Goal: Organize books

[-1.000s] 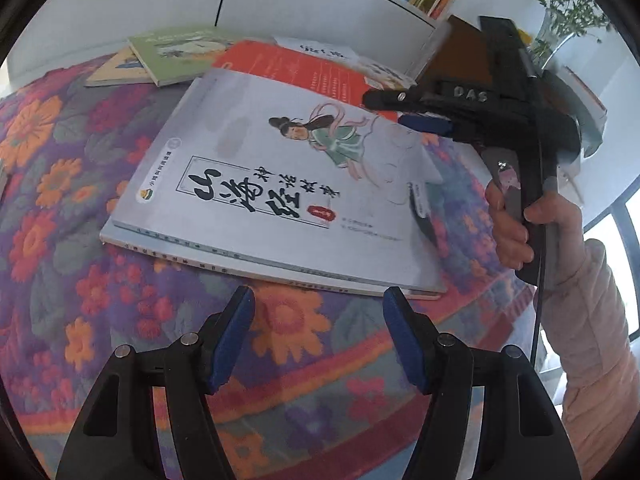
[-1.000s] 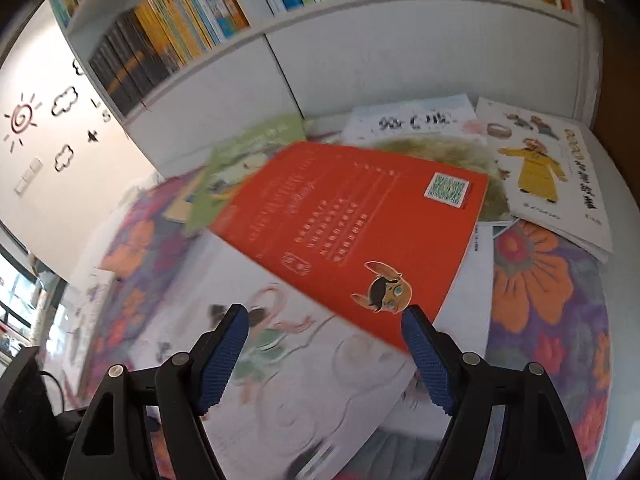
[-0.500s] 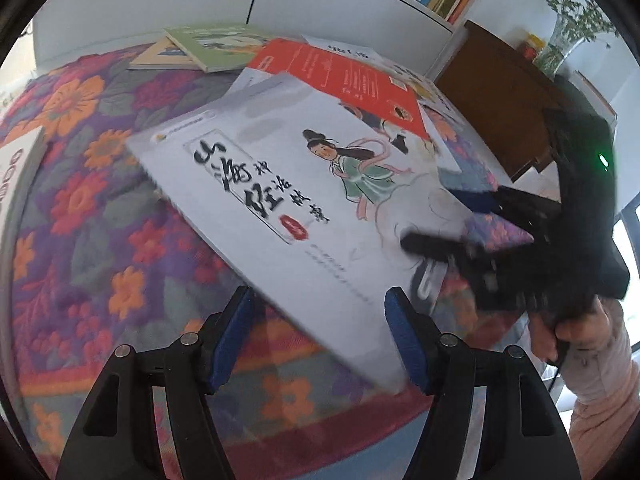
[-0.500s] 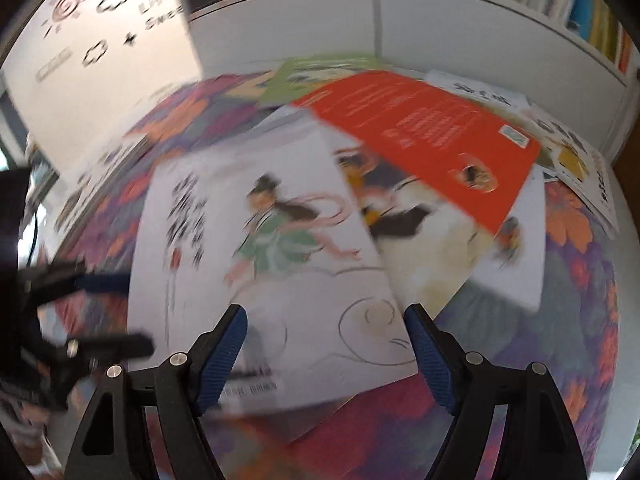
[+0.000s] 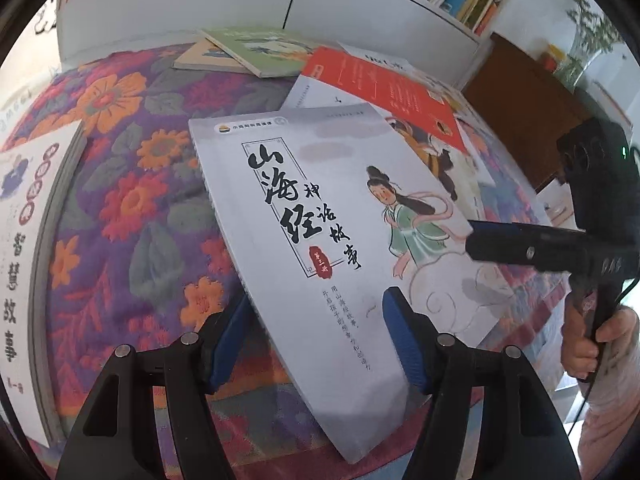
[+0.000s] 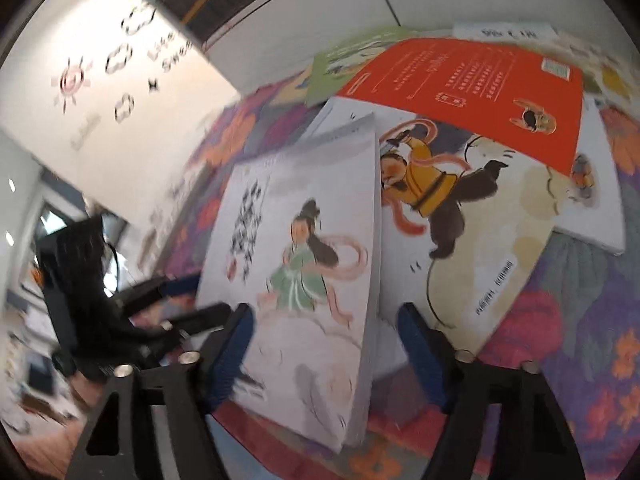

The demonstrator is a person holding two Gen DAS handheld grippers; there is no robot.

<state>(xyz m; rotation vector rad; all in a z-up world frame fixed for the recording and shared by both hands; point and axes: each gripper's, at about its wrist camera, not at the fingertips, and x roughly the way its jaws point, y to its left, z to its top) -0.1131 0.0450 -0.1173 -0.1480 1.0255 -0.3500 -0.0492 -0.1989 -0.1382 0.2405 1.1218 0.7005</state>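
A grey picture book (image 5: 320, 216) with a green-robed woman on its cover lies tilted over the floral cloth, its near corner raised. My left gripper (image 5: 316, 344) straddles that corner. One of its blue fingertips (image 5: 236, 320) is partly hidden behind the spine edge and the other rests over the cover; its jaws are closing slightly and no pad presses. In the right wrist view the same grey book (image 6: 312, 264) sits between the fingers of my right gripper (image 6: 328, 356). Those jaws are closing, with a gap on the right side. The right gripper (image 5: 480, 238) reaches the book's right edge.
A red book (image 6: 472, 88) overlaps a book with a yellow-clad figure (image 6: 460, 208). A green book (image 5: 264, 50) lies at the back and a white book (image 5: 28, 248) at the left edge. Also here: the floral cloth (image 5: 120, 208), a white bookcase (image 5: 360, 4), a brown cabinet (image 5: 520, 112) and a person's hand (image 5: 588, 344).
The grey book has swung round and slid toward my left gripper, so it now lies between both grippers' fingers. The right gripper came down from over the red book to the grey book's edge.
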